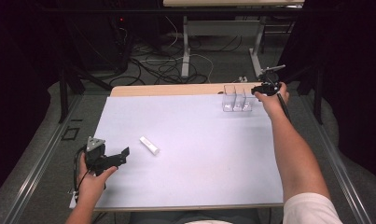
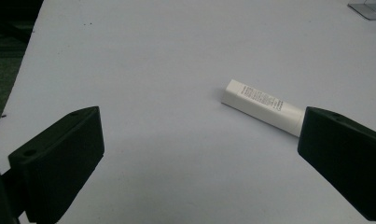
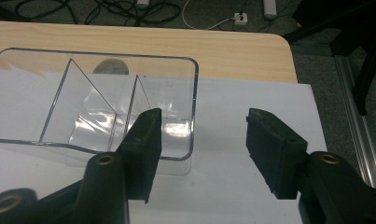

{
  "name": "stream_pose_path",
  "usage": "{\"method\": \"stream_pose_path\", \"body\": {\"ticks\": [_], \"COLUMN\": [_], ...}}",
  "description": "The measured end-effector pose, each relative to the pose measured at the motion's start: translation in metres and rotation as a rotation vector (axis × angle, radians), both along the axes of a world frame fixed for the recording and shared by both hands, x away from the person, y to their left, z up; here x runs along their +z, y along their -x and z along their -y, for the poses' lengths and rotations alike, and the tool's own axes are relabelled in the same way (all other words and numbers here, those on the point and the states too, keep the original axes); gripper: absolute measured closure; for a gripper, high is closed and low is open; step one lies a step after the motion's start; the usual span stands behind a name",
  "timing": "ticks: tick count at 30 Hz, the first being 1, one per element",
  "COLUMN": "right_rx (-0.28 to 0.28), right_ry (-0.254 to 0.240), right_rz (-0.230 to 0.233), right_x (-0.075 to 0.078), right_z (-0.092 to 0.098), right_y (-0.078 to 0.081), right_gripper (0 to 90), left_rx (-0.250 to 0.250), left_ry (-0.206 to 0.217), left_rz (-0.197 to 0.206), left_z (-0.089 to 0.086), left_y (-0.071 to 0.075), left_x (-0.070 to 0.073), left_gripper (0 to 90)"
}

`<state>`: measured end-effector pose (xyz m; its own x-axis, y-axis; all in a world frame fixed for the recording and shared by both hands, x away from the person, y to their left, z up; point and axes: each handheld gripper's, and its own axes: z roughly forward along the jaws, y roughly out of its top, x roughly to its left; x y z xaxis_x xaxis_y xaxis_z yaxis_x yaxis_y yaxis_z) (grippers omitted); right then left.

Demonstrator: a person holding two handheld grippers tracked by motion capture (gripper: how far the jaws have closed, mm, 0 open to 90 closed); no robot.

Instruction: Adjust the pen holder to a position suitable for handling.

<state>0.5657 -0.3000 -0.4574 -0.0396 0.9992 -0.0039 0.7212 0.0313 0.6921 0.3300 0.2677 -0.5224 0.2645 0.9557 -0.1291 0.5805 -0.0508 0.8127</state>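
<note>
The clear plastic organizer (image 1: 238, 99) stood at the far right of the white sheet (image 1: 195, 154) that covered the tabletop (image 1: 167, 89), close to the bare wooden strip at the far edge. It had three compartments, divided by two thin walls, and all three looked empty.

The right gripper (image 1: 265, 88) was at the right end of the organizer, held by the right hand (image 1: 271, 100). In the right gripper view its fingers (image 3: 146, 149) were apart, about half open. One finger was over the rightmost compartment of the organizer, and the other finger was outside its right wall, above the sheet. So the right wall was between the two fingers, but the pads did not press on it; I could not tell whether the inner finger touched the plastic.

The white tube (image 1: 149, 145) lay flat on the sheet, well apart from the organizer, toward the near left. It had small dark print on its side.

The left gripper (image 1: 112, 158) was even farther from the organizer, just beside the tube on its near-left side, held by the left hand (image 1: 93, 179). Its fingers (image 2: 59, 163) were wide apart and held nothing. In the left gripper view the tube lay ahead of them, and one end of it was hidden behind the right finger.
</note>
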Motion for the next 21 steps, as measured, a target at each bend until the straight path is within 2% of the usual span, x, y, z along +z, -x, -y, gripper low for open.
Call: {"method": "stream_pose_path", "body": {"ticks": [4,7,16,21], "right_rx": [0.002,0.005,-0.001,0.001], "right_ry": [-0.01,0.0,-0.004,-0.004], "right_rz": [-0.006,-0.004,-0.024,-0.042], "right_x": [-0.001,-0.002,-0.008,-0.012], "right_z": [-0.003,-0.005,-0.008,-0.006], "right_y": [0.0,-0.001,-0.004,-0.005], "right_gripper": [51.3,55.2,69.9,72.9], "left_rx": [-0.004,-0.004,-0.002,-0.005], "left_ry": [0.001,0.0,0.011,0.012], "left_rz": [0.0,-0.009,-0.003,-0.002], "left_z": [0.0,0.0,0.0,0.0], "left_y": [0.0,0.0,-0.001,0.001], "left_x": [0.0,0.0,-0.001,0.0], "left_gripper": [0.5,0.5,0.7,0.7]}}
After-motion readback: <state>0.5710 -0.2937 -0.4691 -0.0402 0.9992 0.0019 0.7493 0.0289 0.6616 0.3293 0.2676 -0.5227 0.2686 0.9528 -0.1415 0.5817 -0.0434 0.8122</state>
